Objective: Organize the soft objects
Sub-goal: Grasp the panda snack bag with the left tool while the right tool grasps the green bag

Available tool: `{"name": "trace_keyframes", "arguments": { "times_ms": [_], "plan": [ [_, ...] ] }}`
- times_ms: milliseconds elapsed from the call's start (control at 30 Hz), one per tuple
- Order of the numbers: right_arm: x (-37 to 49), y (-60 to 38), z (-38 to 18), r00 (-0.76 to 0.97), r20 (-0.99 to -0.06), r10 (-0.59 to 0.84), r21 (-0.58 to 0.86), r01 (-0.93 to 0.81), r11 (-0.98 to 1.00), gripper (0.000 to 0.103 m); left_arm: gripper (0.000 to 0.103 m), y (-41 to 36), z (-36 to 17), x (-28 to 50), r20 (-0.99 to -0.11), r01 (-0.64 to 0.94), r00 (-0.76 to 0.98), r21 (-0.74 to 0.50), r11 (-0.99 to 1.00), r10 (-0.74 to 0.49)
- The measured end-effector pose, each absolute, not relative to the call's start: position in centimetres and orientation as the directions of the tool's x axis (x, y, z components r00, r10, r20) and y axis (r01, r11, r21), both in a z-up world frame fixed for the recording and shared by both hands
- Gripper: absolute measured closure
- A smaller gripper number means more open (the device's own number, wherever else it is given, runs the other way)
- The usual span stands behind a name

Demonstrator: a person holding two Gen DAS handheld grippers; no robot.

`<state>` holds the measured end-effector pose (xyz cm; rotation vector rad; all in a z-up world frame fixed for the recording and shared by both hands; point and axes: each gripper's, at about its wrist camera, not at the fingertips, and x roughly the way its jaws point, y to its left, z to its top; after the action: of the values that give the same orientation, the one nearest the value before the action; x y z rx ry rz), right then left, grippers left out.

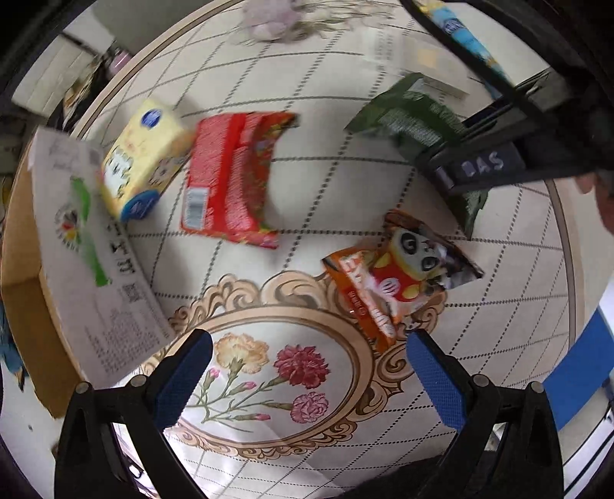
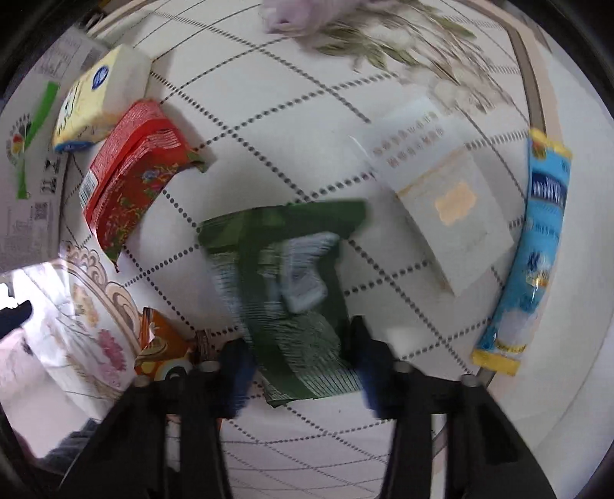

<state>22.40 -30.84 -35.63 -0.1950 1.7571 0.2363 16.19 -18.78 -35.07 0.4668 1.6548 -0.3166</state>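
Right gripper [image 2: 303, 376] pinches the green packet [image 2: 291, 284] at its near end — long axis running forward from the fingers, above the table [image 2: 268, 115]; left gripper [image 1: 307, 380] spread, empty — orange panda packet [image 1: 387, 284] just ahead-right.

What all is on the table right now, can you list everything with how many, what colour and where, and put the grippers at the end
green packet: one, dark green, table middle, between the right gripper's fingers
red packet: one, red, left of middle, touching the yellow pack
yellow tissue pack: one, yellow with blue ends, against the cardboard box
orange panda packet: one, orange, at the flower medallion's edge
blue packet: one, light blue with yellow ends, right table edge
white box: one, white, right of the green packet
cardboard box: one, brown with a white printed flap, far left
purple soft toy: one, blurred, far edge
left gripper: open, above the medallion
right gripper: around the green packet; grip unclear through blur
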Motion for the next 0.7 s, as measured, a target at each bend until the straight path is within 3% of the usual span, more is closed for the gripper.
{"name": "trace_keyframes", "arguments": {
  "times_ms": [367, 633, 700],
  "plan": [
    [17.0, -38.5, -35.5, -0.250, -0.968, -0.016, -0.006, -0.039, 0.999, 0.065, 0.000, -24.9, -38.2, 15.4, -0.982, 0.766, -0.053, 0.075, 0.638, 0.179],
    [14.4, -40.1, -37.0, -0.242, -0.970, 0.035, 0.023, 0.053, 0.998, 0.064, 0.000, -27.0, -41.6, 15.5, -0.972, 0.818, -0.134, 0.000, 0.575, 0.190],
    [14.3, -40.5, -37.0, -0.243, -0.969, 0.038, 0.023, 0.063, 0.998, 0.064, 0.006, -27.3, -42.2, 15.9, -0.970, 0.816, -0.147, -0.008, 0.579, 0.194]
  ]
}}
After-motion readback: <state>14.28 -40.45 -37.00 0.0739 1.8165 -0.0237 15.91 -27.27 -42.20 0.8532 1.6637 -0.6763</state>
